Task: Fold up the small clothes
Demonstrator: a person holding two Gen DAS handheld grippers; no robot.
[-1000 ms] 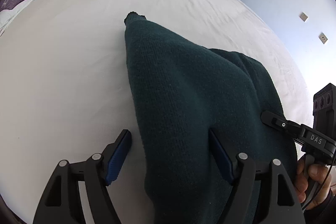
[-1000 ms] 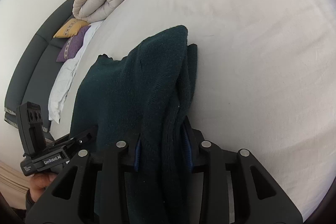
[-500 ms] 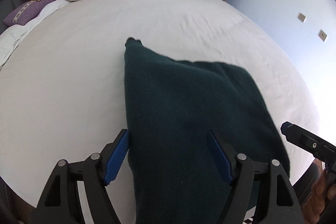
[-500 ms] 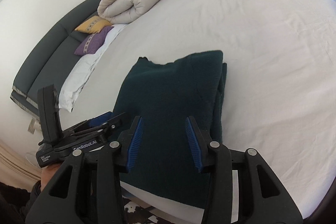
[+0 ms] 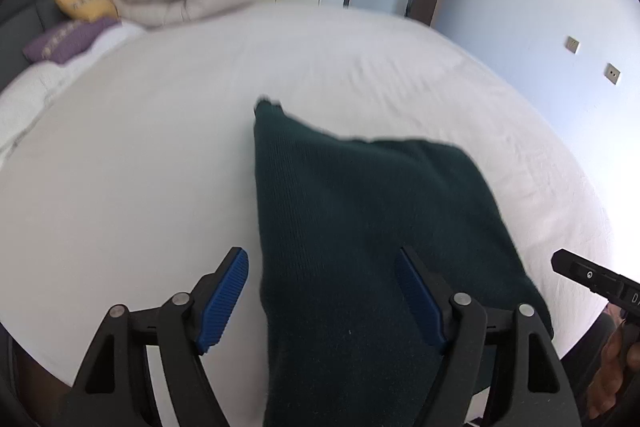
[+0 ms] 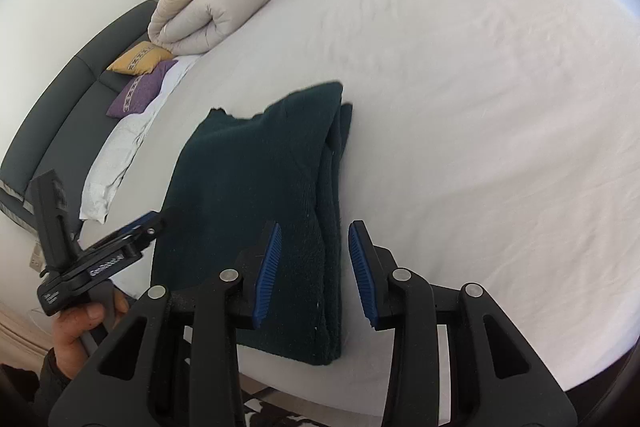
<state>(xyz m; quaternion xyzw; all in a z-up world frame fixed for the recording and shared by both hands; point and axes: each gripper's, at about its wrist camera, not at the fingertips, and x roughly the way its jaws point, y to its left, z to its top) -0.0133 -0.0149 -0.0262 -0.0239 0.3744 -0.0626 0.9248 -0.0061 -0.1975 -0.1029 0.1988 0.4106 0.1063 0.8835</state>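
folded sweater [image 6: 256, 211] below right claw [image 6: 314, 275], untouched

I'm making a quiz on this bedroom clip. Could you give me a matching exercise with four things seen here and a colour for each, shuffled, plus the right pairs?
Things:
1. folded sweater
2. bed sheet
3. cushion nearest the rolled duvet
4. cushion beside it, nearer the camera

Colours:
A. purple
B. white
C. dark green
D. yellow

Pairs: 1-C, 2-B, 3-D, 4-A
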